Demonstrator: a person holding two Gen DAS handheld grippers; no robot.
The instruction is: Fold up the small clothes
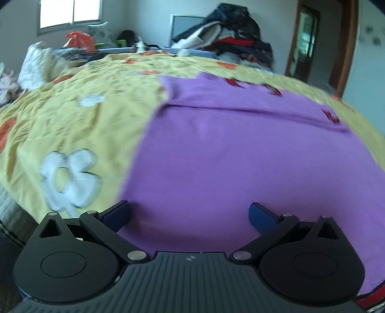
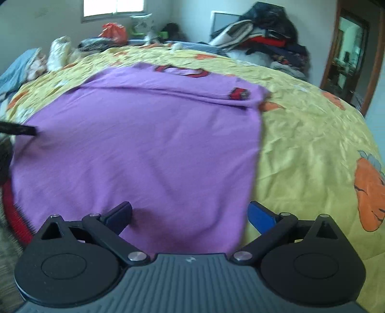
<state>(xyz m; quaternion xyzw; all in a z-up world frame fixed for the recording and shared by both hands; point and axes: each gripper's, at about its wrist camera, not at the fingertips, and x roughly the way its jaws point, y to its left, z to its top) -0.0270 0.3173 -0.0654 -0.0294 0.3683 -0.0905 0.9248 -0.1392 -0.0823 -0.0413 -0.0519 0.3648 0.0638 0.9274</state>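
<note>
Two grippers hovered low over the near edge of a purple garment (image 2: 144, 144) spread flat on a yellow bedspread (image 2: 312, 144) printed with orange and white figures. Seen from the left wrist, the left gripper (image 1: 189, 216) had its jaws spread wide with nothing between them; both blue fingertips (image 1: 261, 216) lay above purple cloth, the left one close to the garment's left edge, beyond which the bedspread showed a white flower (image 1: 68, 178). Seen from the right wrist, the right gripper (image 2: 190, 216) likewise stood wide open and empty, straddling the garment's right edge, so that one fingertip sat over purple fabric and the other (image 2: 262, 218) over yellow bedspread. Whether any fingertip touched the cloth could not be told. At the far end of the garment, fabric lay folded over the body, with red-and-dark trim (image 2: 238, 94) at a cuff and at the collar (image 2: 182, 71). A red band (image 2: 14, 211) edged the garment at its near left corner, and a dark bar (image 2: 18, 130) entered from the left border of the right wrist view, its identity unclear. Heaped clothing (image 2: 269, 36) rose beyond the bed, beside a wood-framed doorway (image 2: 349, 55), and a window (image 1: 69, 12) lit the back wall.
</note>
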